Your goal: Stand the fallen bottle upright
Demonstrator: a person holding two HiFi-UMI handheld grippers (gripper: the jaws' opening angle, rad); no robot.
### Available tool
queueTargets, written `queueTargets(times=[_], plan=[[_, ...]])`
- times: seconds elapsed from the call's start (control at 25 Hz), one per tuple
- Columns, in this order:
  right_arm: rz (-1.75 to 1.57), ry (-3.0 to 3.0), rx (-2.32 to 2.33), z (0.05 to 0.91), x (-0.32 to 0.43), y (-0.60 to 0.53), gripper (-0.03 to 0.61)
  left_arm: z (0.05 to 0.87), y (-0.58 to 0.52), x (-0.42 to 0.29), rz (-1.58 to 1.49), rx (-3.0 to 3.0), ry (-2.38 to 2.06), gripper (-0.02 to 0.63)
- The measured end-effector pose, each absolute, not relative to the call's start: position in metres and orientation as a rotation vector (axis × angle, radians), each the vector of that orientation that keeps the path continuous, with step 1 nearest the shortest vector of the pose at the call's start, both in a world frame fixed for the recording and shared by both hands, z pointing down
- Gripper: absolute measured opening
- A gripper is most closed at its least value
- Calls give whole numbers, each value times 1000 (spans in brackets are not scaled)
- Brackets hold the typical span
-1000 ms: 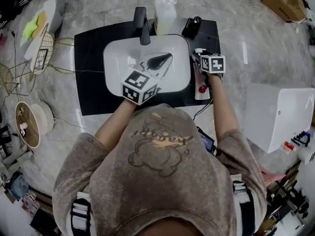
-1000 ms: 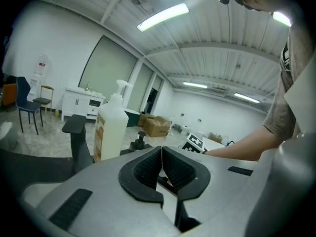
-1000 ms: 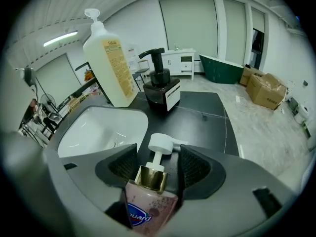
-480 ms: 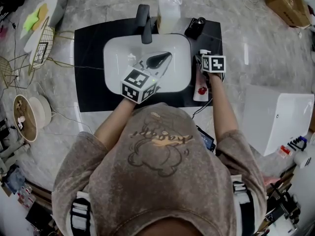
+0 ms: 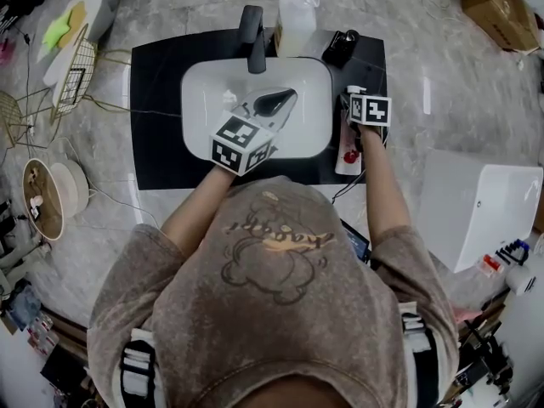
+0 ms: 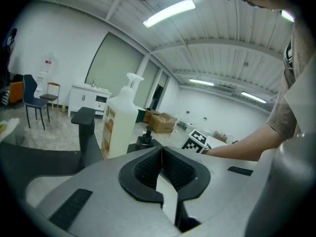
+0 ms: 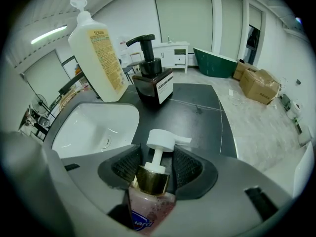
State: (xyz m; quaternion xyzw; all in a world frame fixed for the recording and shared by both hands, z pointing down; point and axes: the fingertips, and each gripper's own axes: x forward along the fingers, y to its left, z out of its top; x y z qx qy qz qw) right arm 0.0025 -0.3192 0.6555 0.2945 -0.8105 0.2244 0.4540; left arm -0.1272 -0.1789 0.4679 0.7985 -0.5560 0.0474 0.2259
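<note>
2 grippers are seen in the head view: the left gripper [image 5: 285, 99] is held over the basin [image 5: 200, 83], and the right gripper [image 5: 354, 104] over the fallen bottle [image 5: 344, 153], which lies flat on the black counter [image 5: 153, 143] at 3 o'clock of the basin, pump toward 12 o'clock. In the left gripper view, the jaws are pressed together on nothing. In the right gripper view, the jaws have just been closing about the bottle's gold collar [image 7: 153, 177], with a thin gap left at 3 o'clock, so no clamp is judged made. Gripping, lifting and standing remain to be done.
</note>
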Motion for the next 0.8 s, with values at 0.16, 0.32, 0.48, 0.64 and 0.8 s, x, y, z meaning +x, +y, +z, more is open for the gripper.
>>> queueTargets(times=[0.16,0.32,0.48,0.64,0.8], plan=[[561,-2013,707,652,-2,-317,201,465,-177,-132,134,2194,-1545,20],[602,-2050,724,642,-6,-317,178,463,-175,-131,134,2198,-1543,20],[597,-2063,724,636,-8,-320,154,466,-172,-130,139,2198,-1534,20],[581,-2082,723,628,-6,-320,153,465,-170,-128,134,2203,-1531,20],[554,-2129,748,611,-4,-322,153,463,-168,-126,132,2214,-1524,20]])
